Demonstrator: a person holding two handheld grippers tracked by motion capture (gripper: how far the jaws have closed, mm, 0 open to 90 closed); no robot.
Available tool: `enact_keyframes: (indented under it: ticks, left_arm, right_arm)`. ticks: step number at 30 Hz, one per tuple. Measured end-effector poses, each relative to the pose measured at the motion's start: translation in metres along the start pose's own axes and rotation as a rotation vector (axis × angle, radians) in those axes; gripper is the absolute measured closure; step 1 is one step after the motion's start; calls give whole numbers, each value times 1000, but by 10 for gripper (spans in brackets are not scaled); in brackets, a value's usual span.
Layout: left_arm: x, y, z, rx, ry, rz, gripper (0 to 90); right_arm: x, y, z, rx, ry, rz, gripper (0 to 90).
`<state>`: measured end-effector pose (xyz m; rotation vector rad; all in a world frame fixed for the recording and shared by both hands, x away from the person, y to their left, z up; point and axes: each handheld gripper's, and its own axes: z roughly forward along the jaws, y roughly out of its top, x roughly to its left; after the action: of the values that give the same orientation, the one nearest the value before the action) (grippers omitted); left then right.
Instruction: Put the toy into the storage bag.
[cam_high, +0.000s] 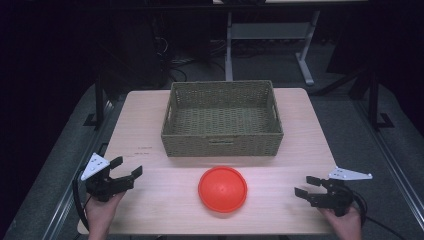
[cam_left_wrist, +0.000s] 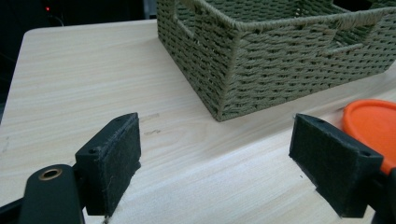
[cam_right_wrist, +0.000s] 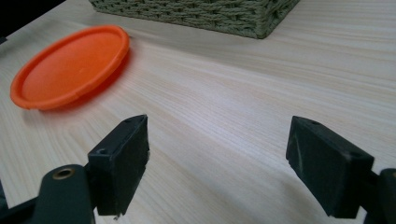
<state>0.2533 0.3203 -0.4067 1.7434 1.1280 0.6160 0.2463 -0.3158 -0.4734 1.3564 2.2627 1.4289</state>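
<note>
An orange round plate (cam_high: 222, 189) lies face down on the wooden table (cam_high: 150, 135), near its front edge. Behind it stands an empty woven olive basket (cam_high: 222, 142). My left gripper (cam_high: 126, 168) is held at the table's front left, open, with nothing between its jaws. At the front right my right gripper (cam_high: 306, 186) is open too and holds nothing. In the left gripper view the basket (cam_left_wrist: 280, 60) is ahead and the plate (cam_left_wrist: 373, 123) sits behind the right jaw. The right gripper view has the plate (cam_right_wrist: 70, 67) at upper left and the basket (cam_right_wrist: 210, 14) along the top.
The table's left and right parts are bare wood. A dark carpeted floor (cam_high: 385, 150) surrounds the table. A white desk frame (cam_high: 272, 37) stands behind it, with cables on the floor.
</note>
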Motion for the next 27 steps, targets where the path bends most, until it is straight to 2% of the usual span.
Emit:
enact_keyframes:
  ticks: [7,12,17,22,27]
  left_arm:
    - [6,-1,1,2,-8,27,161]
    - [10,-2,4,15,-11,27,161]
    - [9,-3,5,25,0,48,161]
    - [9,-3,4,18,-3,45,161]
    - [10,-4,5,31,-1,50,161]
  right_arm:
    - [-2,-1,-1,-2,1,14,202]
    - [3,2,4,12,8,-9,202]
    - [9,2,9,45,26,-37,202]
    - [13,3,10,40,36,-43,202]
    - [17,6,14,45,42,-63,200]
